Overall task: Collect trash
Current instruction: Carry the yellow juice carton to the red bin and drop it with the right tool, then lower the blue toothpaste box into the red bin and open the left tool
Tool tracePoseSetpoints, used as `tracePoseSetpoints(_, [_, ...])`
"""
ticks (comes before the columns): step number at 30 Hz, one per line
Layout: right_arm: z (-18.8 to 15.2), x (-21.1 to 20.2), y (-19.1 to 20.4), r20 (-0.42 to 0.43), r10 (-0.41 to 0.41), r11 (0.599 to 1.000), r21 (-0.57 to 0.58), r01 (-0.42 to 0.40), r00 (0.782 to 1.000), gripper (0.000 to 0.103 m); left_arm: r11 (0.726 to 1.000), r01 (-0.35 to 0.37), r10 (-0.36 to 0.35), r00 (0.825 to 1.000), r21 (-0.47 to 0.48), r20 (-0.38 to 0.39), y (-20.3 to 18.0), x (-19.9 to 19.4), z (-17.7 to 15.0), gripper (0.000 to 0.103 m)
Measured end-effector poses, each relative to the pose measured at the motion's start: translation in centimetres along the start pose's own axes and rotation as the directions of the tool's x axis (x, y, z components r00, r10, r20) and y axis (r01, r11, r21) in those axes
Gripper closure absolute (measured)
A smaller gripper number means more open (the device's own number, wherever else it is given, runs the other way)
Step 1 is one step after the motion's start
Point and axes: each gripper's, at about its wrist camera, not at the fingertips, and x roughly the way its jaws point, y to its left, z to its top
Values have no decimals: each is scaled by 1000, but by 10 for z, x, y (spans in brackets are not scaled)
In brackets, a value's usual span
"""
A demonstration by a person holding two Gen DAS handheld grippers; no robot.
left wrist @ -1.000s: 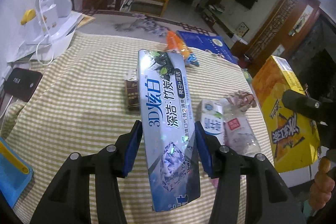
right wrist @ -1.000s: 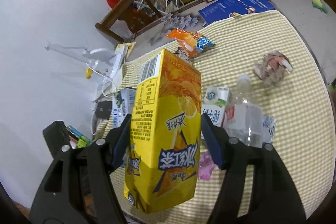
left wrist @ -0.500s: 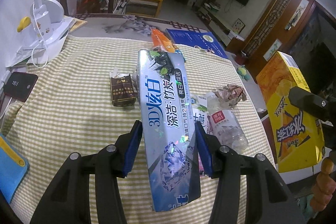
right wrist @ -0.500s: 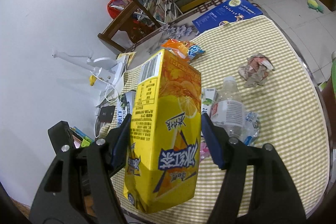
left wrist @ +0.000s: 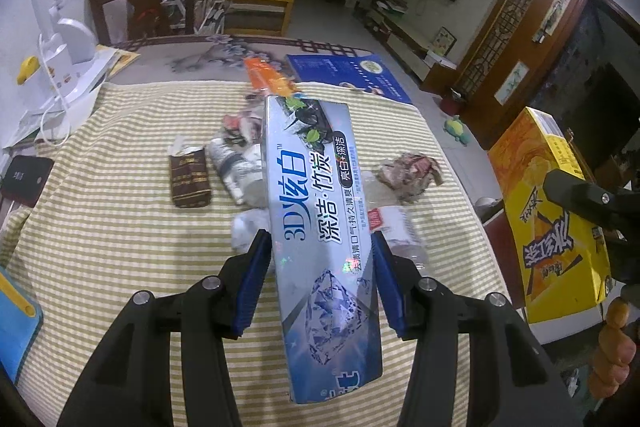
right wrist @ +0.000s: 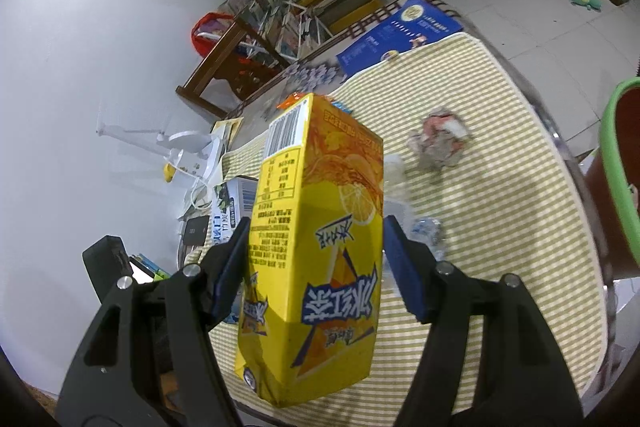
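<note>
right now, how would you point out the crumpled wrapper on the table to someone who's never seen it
Start at the striped tablecloth and go to its right side, past the toothpaste box held in the left gripper. The crumpled wrapper lies there beside the clear bottle. It is the only balled-up piece, grey with red patches; the brown packet and orange packet are flat.

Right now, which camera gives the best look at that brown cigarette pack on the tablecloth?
The left wrist view. The brown cigarette pack lies in plain sight there on the striped tablecloth, left of the toothpaste box. In the right wrist view the yellow drink carton fills the middle, and the pack cannot be seen.
</note>
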Motion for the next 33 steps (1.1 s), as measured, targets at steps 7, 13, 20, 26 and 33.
tracePoseSetpoints(7, [8,-25,-42,17,-24,999,42,23,1000,40,1000,15,-14,1000,24,-9,-40,8,-5,55])
tracePoseSetpoints(13, [22,-58,-80,61,-73,995,67,69,995,39,999,23,-24,1000,30,9,-67,8,-7,55])
tracePoseSetpoints(20, [37,-103,-131,144,-199,978,95,186,969,39,998,26,-26,1000,65,0,-108,18,-7,55])
tracePoseSetpoints(26, [43,-130,-179,196,-385,922,131,365,902,39,990,61,-61,998,128,-2,-149,26,-1,55])
tracePoseSetpoints(33, [40,-140,-225,166,-500,863,180,472,850,24,961,152,-149,988,229,-34,-213,38,-2,54])
